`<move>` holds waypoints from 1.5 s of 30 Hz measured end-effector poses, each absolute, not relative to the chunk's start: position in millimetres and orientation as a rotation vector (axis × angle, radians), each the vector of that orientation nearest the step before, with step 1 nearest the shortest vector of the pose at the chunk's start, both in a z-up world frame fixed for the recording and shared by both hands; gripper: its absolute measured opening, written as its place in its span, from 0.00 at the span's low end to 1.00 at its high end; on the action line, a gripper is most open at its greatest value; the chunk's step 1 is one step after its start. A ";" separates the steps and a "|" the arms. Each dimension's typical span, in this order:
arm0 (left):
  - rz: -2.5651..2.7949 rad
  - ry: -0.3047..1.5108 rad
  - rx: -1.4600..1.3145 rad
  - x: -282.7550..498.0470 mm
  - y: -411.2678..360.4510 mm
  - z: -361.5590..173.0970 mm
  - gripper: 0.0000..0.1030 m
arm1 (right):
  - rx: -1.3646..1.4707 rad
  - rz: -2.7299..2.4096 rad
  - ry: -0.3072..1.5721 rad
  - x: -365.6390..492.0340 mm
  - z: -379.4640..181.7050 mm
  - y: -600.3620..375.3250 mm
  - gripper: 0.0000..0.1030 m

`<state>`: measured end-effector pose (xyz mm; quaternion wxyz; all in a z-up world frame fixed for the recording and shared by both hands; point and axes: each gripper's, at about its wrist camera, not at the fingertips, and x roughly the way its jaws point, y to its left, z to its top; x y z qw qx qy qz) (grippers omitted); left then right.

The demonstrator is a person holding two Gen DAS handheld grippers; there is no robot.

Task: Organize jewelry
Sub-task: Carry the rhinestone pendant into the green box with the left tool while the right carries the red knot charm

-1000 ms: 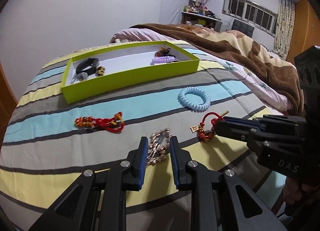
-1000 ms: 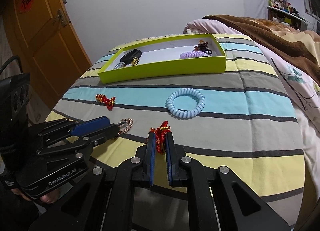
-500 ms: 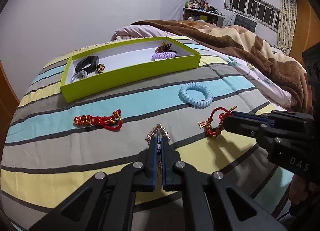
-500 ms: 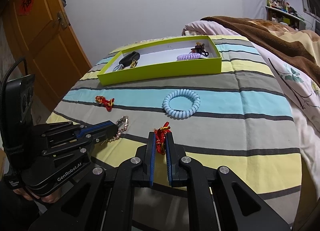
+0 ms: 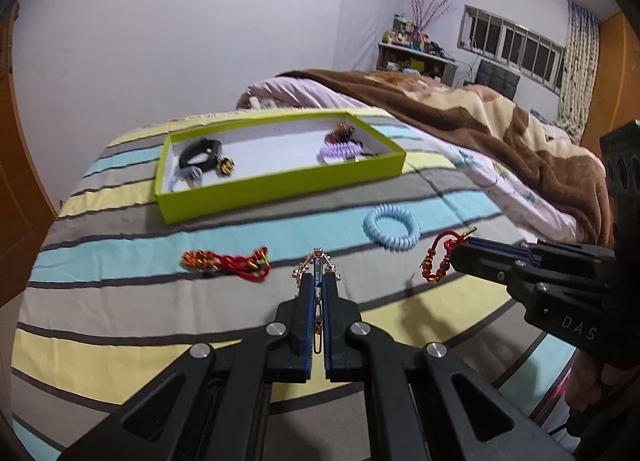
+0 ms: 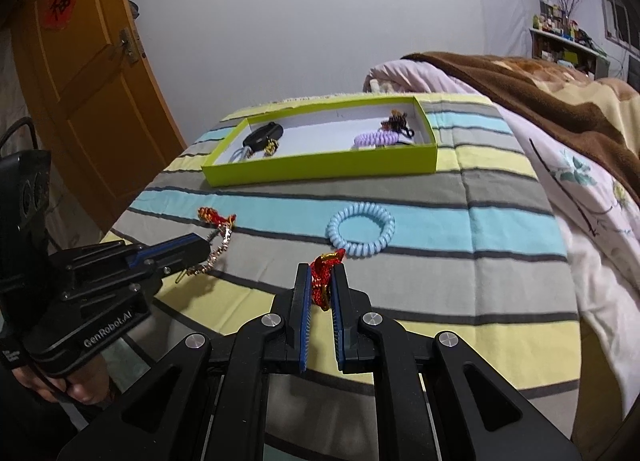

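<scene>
My left gripper (image 5: pixel 318 281) is shut on a rose-gold chain bracelet (image 5: pixel 316 267) and holds it above the striped bedspread; it also shows in the right wrist view (image 6: pixel 218 251). My right gripper (image 6: pixel 321 275) is shut on a red cord bracelet with beads (image 6: pixel 324 273), lifted off the bed; in the left wrist view it hangs from the right gripper's tip (image 5: pixel 438 261). A lime-green tray (image 5: pixel 280 189) lies further back, holding a black band (image 5: pixel 200 151), a purple coil (image 5: pixel 340 149) and other pieces. A light-blue coil bracelet (image 5: pixel 392 227) and a second red cord bracelet (image 5: pixel 228 261) lie on the bed.
A brown blanket (image 5: pixel 480 121) is heaped on the right side of the bed. An orange door (image 6: pixel 80 81) stands at the left. The bed edge drops off at the left and near side. The person's hand (image 6: pixel 80 385) holds the left gripper.
My left gripper closed on the chain bracelet and lifted it off the bed. My right gripper lifted the red cord bracelet. Both moved up.
</scene>
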<state>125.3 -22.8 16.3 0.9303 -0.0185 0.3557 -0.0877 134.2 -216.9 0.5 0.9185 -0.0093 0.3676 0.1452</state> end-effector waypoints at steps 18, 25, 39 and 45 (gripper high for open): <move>-0.106 0.655 -0.063 161.3 9.6 48.9 0.04 | -0.090 0.331 0.668 189.3 39.9 -204.0 0.09; -0.078 0.643 -0.066 191.1 22.9 52.5 0.04 | -0.095 0.336 0.652 229.3 50.3 -199.8 0.09; -0.050 0.688 -0.064 244.8 34.5 28.7 0.04 | -0.089 0.360 0.774 295.6 4.5 -185.2 0.09; -0.056 0.740 -0.075 257.2 35.7 12.0 0.04 | -0.083 0.344 0.826 307.3 -13.8 -189.9 0.09</move>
